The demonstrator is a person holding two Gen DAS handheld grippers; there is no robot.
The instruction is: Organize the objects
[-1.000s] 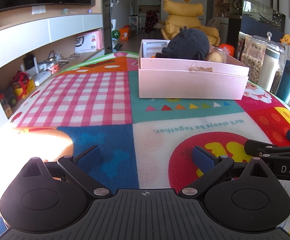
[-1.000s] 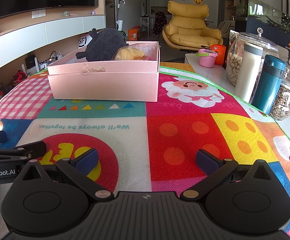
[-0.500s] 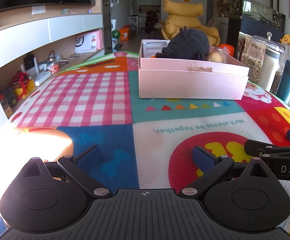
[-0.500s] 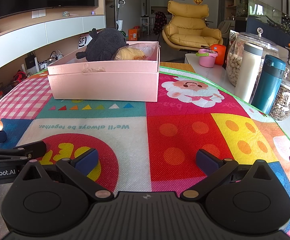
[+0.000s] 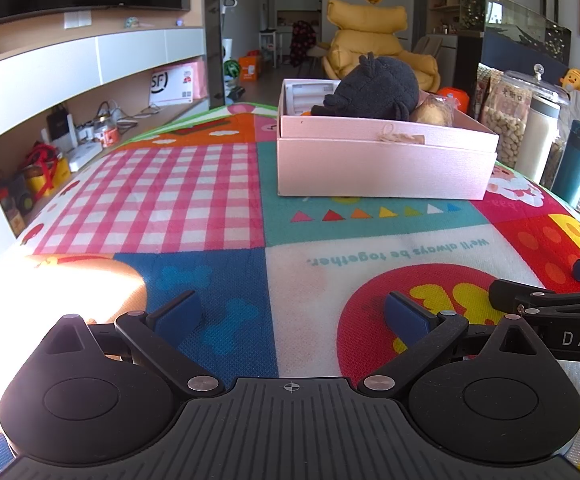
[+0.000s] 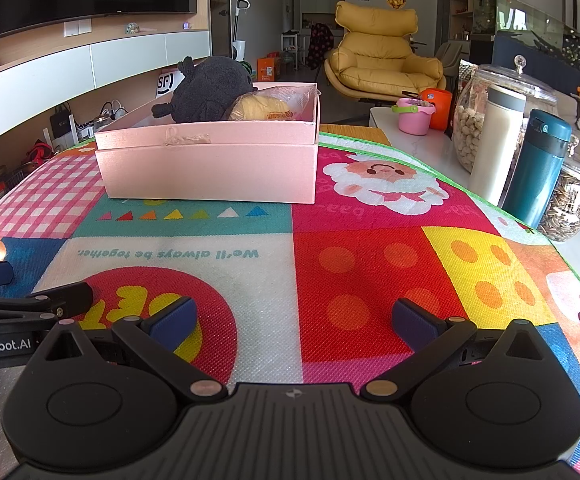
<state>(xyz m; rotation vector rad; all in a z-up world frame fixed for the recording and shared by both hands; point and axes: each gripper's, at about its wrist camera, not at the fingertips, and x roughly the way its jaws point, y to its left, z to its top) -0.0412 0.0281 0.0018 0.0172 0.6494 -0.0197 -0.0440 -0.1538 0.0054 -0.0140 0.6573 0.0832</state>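
While both claws gape empty, pink box (image 5: 385,168) sits well ahead; left claw (image 5: 290,316), right claw (image 6: 293,320).

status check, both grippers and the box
Left gripper open, empty. Right gripper open, empty. Pink box ahead on mat, plush and bagged item inside. Nothing between.

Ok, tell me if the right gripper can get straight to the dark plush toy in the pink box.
Probably yes: the right gripper is open, the mat ahead is bare, and the plush toy pokes above the pink box.
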